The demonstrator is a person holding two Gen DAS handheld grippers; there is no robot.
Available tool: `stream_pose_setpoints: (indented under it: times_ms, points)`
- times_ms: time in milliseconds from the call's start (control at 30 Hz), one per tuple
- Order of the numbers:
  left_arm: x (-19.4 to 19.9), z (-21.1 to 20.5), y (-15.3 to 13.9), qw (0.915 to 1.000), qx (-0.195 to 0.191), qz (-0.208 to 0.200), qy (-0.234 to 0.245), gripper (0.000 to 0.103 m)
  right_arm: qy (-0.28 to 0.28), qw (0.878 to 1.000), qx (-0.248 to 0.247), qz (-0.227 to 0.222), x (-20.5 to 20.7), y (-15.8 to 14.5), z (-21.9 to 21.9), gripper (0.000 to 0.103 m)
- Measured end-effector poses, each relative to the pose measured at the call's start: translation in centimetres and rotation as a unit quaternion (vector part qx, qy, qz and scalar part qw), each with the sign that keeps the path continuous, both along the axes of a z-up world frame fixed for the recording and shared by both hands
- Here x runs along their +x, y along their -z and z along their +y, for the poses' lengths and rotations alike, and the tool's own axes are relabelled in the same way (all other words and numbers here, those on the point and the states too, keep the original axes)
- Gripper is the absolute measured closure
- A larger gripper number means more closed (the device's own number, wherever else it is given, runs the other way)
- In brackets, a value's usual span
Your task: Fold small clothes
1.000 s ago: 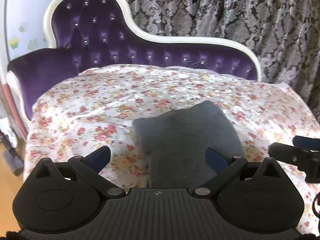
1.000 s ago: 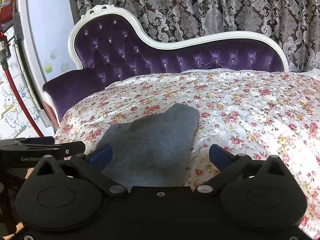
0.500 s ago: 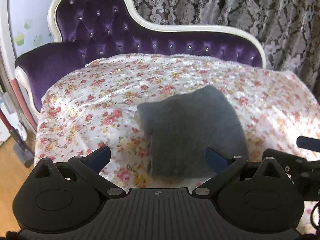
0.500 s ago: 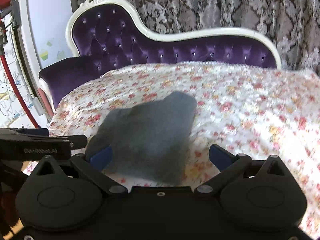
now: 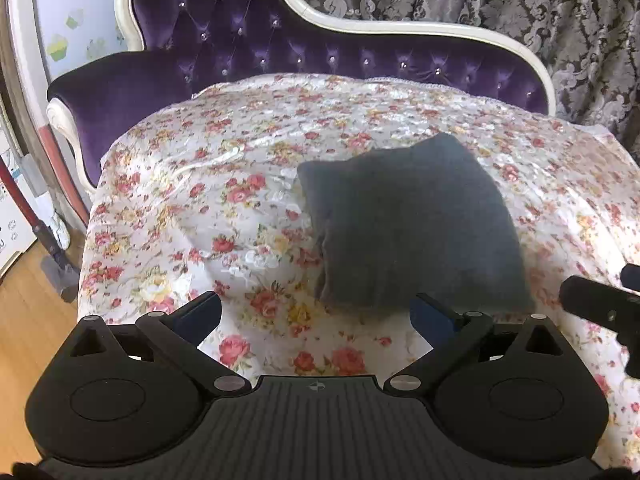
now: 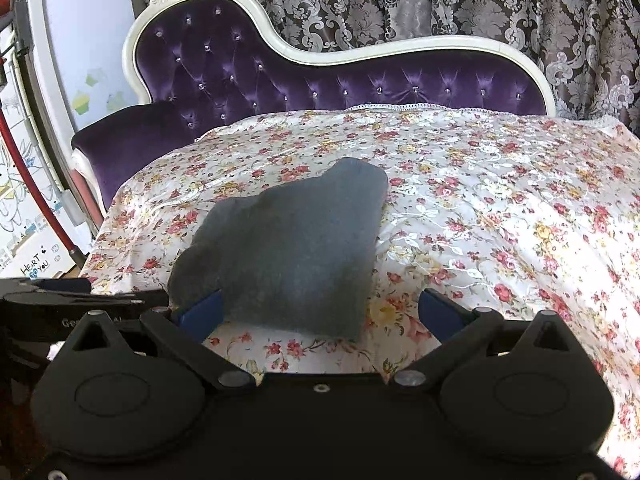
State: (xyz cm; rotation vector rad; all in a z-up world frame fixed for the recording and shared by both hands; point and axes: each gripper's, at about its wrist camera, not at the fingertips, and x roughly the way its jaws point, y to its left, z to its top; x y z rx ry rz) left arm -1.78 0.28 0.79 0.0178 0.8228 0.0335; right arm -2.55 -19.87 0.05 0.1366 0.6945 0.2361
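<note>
A small dark grey garment lies folded into a rough square on the floral sheet; it also shows in the right wrist view. My left gripper is open and empty, held just short of the garment's near edge. My right gripper is open and empty, also just short of the near edge. The right gripper's tip shows at the right edge of the left wrist view. The left gripper shows at the left edge of the right wrist view.
The sheet covers a purple tufted chaise with a white frame. A patterned curtain hangs behind it. Wooden floor and a white wall panel with stickers lie to the left.
Both grippers have drawn back and risen from the garment, which now lies farther ahead of the fingers. The garment lies still, and both grippers stay open.
</note>
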Motion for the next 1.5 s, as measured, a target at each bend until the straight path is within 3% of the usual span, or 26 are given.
stream_pose_setpoints:
  times_ms: [1500]
  points:
    - [0.6,0.3,1.4,0.9995,-0.012,0.028,0.006,0.001,0.006,1.000,0.007,0.030,0.8,1.1,0.5,0.001]
